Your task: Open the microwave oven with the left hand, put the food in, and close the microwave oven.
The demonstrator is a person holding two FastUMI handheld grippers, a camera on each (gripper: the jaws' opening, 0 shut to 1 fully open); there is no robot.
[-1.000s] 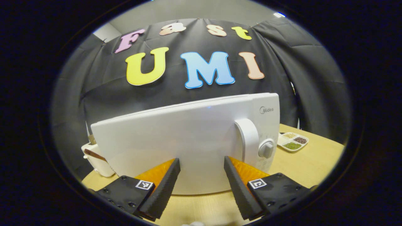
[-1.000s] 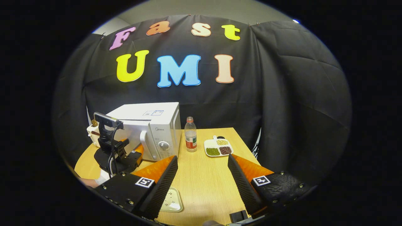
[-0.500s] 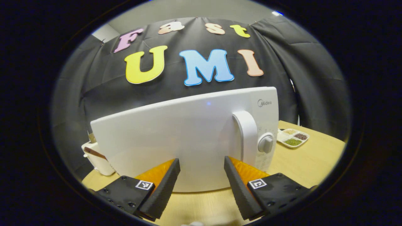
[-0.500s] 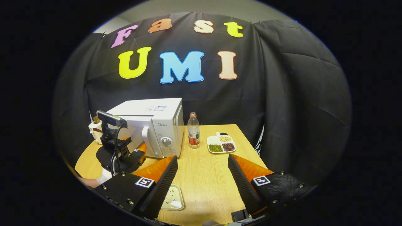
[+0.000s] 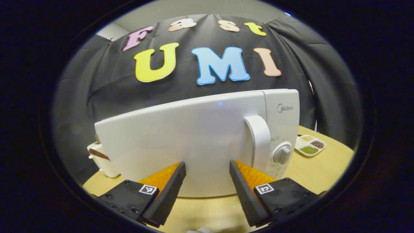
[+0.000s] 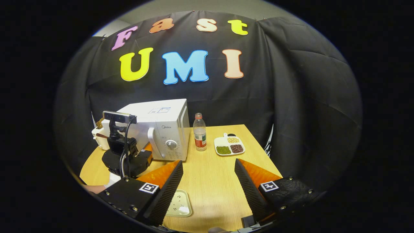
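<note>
Left gripper [image 5: 207, 168] faces the microwave [image 5: 194, 139] door (apparently closed), its 2 fingers released; right gripper [image 6: 208, 166] likewise spread, empty.

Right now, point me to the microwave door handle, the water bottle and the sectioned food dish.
microwave door handle [image 5: 258, 142], left gripper view, middle of the white vertical bar.
water bottle [image 6: 200, 135], right gripper view, clear body just above the label.
sectioned food dish [image 6: 221, 141], right gripper view, white rim at its left corner.
</note>
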